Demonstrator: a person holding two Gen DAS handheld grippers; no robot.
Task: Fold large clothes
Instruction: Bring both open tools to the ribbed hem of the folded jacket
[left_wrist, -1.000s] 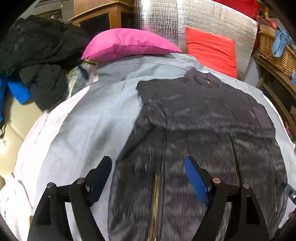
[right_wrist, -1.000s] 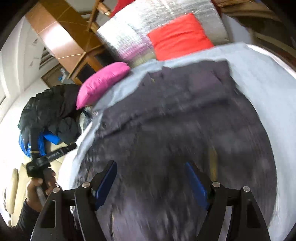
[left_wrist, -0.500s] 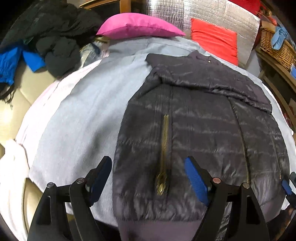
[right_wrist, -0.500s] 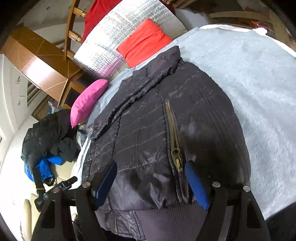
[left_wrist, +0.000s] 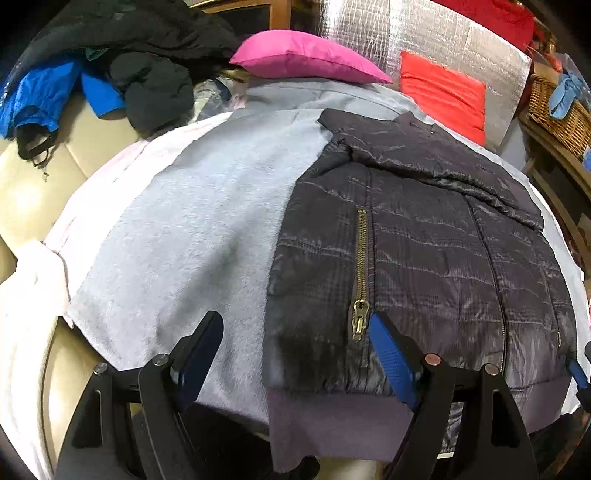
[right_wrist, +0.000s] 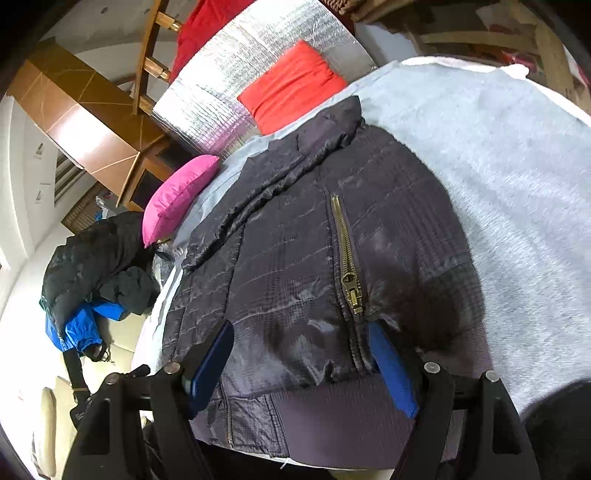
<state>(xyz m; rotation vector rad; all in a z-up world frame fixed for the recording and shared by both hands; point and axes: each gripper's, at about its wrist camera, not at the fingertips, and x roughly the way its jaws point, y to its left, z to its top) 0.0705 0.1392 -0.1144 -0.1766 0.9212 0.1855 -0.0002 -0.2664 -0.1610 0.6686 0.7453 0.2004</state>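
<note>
A wicker basket stands at the far right of the left wrist view, with a light blue cloth hanging over its rim — what else it holds cannot be told.

The dark quilted jacket lies flat on a pale grey blanket that covers the bed, its collar toward the far end and its ribbed hem at the near edge. A brass pocket zipper runs down each front side, and 1 sleeve lies folded across the chest.

The left gripper hovers over the jacket's near left corner, jaws wide apart, nothing between the pads. The right gripper hangs over the hem on the other side, likewise spread and empty.

Beyond the jacket sit a pink pillow, a red cushion and a silver foil sheet propped upright. To the left, a heap of black and blue clothes lies on a cream seat; wooden furniture stands behind.
</note>
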